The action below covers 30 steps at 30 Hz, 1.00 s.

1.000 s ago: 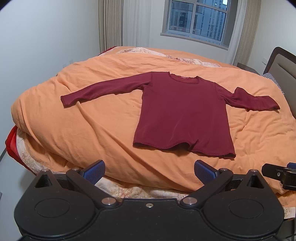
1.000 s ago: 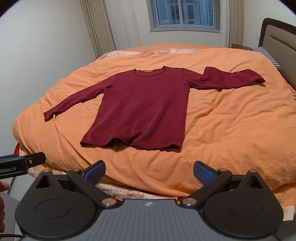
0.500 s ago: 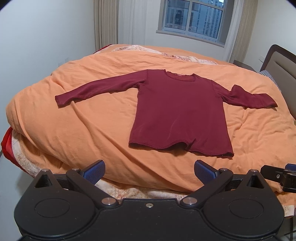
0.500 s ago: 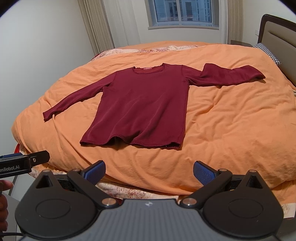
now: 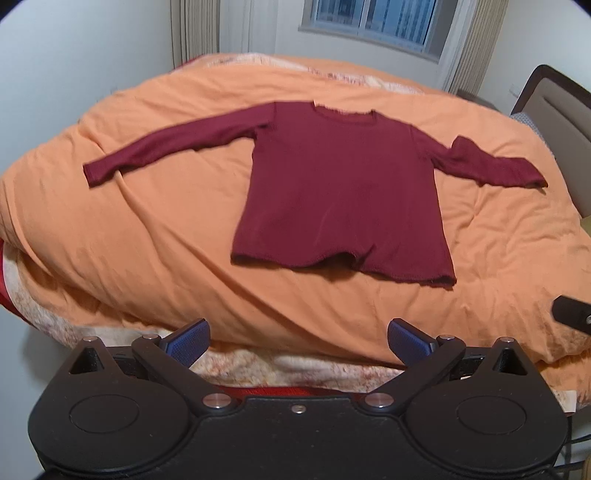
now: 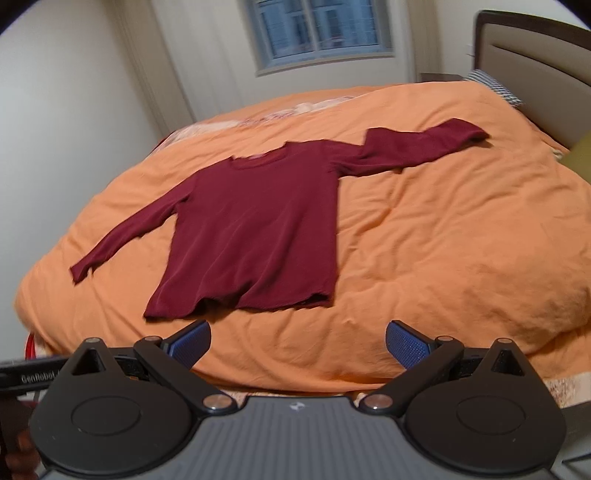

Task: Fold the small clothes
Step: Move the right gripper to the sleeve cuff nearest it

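Left gripper (image 5: 298, 341) and right gripper (image 6: 297, 341): jaws spread wide, empty, short of the bed. Maroon long-sleeved shirt (image 5: 343, 195) lies flat, sleeves outstretched, on orange duvet (image 5: 155, 236). Window (image 6: 317, 33), curtains, and headboard (image 6: 535, 66) beyond.

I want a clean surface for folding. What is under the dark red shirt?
The dark red long-sleeved shirt lies flat on an orange duvet, which shows all around it. Whatever lies directly beneath the shirt's body is covered. A patterned layer peeks out below the duvet's near edge.
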Available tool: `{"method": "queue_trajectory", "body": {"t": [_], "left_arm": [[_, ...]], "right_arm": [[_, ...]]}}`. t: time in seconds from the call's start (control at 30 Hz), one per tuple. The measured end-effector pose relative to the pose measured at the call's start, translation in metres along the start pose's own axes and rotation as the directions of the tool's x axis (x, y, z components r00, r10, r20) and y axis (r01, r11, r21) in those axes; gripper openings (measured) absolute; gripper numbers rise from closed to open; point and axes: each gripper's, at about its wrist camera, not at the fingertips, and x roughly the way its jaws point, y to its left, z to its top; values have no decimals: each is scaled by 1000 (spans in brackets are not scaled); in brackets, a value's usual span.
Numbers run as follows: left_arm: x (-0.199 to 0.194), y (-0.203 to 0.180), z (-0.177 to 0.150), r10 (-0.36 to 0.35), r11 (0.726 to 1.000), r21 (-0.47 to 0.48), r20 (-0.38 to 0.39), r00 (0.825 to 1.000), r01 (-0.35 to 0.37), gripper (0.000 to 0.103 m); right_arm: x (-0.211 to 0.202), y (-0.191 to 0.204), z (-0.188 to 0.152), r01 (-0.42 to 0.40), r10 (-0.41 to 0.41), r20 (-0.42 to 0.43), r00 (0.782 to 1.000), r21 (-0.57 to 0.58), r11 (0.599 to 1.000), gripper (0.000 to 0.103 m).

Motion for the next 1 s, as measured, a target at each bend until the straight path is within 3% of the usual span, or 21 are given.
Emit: {"method": "queue_trajectory", "body": {"t": [0.33,0.53,0.67,0.9,1.0], "left_arm": [[26,-30,25,37,998,44,-49,998,-35,102],[59,-60,56,60,998,32,-64,996,-58,102],[86,-91,85,89,996,8,-74,993,-89,102],[113,-162,138,78,996,-38,-63,995,-80,102],[111,-190,145,90,993,-71,-10,996,-90,102]], "right_arm": [[10,-46,23,65,-77,94,993,124,990,103],[48,-82,55,111,-123,66,990,159,981,103],[80,-117,84,130,-140,34,990,199,971,103],[131,-186,131,109,-120,32,992,242,964,103],[158,-218,152,131,-139,10,990,267,955,103]]}}
